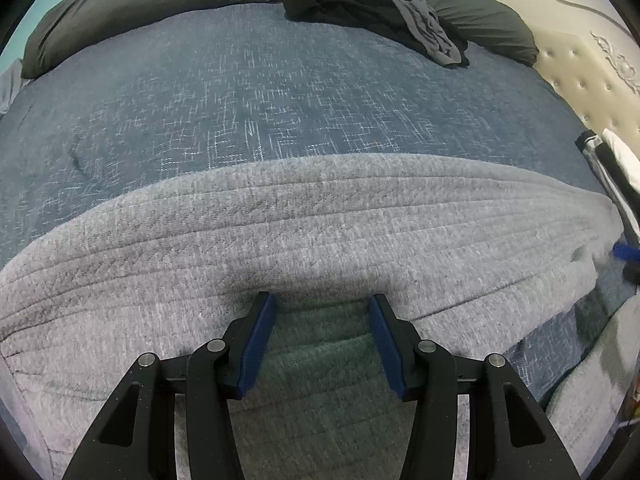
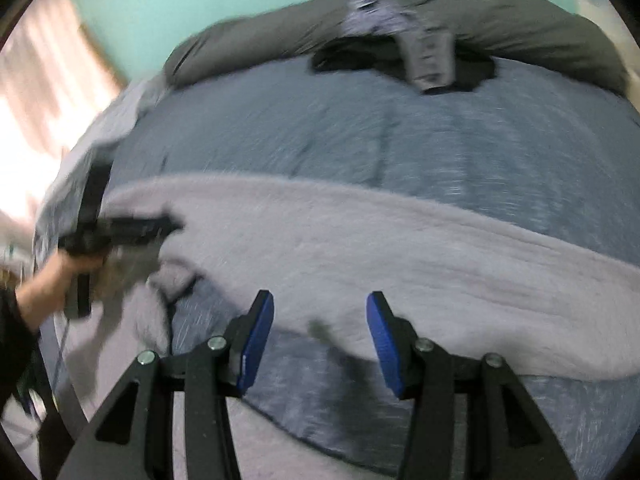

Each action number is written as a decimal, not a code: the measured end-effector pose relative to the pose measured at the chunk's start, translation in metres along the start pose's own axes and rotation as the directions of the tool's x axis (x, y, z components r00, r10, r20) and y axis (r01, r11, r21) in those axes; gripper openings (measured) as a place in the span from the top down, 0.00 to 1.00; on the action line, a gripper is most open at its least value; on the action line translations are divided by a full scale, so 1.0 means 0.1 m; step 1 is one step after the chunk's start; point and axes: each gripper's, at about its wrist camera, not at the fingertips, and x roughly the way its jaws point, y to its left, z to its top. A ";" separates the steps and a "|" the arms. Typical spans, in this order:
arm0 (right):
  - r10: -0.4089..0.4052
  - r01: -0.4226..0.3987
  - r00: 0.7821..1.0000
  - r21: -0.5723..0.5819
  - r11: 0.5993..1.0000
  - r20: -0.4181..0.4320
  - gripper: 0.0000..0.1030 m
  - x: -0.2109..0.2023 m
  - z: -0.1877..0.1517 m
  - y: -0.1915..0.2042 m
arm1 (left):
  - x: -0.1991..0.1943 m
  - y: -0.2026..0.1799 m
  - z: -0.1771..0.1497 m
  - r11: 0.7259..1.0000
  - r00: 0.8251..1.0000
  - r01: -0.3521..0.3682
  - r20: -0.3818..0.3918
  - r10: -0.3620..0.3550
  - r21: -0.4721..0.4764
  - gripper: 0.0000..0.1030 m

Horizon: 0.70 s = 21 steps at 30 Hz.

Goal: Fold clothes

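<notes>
One light grey ribbed knit garment (image 1: 304,224) spans the middle of the frame, lying flat on one blue woven bedspread with white flecks (image 1: 248,92). One pile of unfolded clothes sits at the upper centre, made up of two visible pieces: one black garment (image 1: 340,8) and one crumpled grey-blue checked garment (image 1: 420,20). One long dark grey pillow or bolster (image 1: 140,0) runs along the top edge. One cream tufted headboard (image 1: 576,68) stands at the upper right. Two black two-finger grippers are counted, one per view (image 1: 322,304) (image 2: 320,302), each carrying two blue pads (image 1: 256,344). One bare hand (image 2: 56,276) appears at the left edge of the right wrist view.
</notes>
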 end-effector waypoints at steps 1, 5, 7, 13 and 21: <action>0.011 -0.012 1.000 -0.029 1.000 -0.020 0.51 0.05 -0.02 0.11 | 0.00 0.02 0.00 1.000 1.000 0.002 0.000 -0.002 0.000 0.48; 0.050 -0.062 0.994 -0.122 0.991 -0.099 0.51 0.24 -0.09 0.50 | 0.01 0.03 0.00 1.000 1.000 0.002 0.002 -0.002 0.000 0.48; 0.051 -0.069 0.991 -0.149 0.986 -0.121 0.51 0.36 -0.08 0.65 | 0.02 0.04 -0.01 1.000 1.000 0.006 0.004 -0.006 -0.004 0.48; -0.081 0.050 0.988 -0.227 0.973 -0.128 0.51 0.65 0.03 0.91 | 0.02 0.09 -0.06 1.000 1.000 0.015 0.004 -0.015 -0.002 0.48; -0.197 0.158 0.974 -0.284 0.946 -0.112 0.96 0.81 0.12 0.84 | -0.07 0.11 -0.08 1.000 1.000 0.029 0.013 -0.029 0.011 0.48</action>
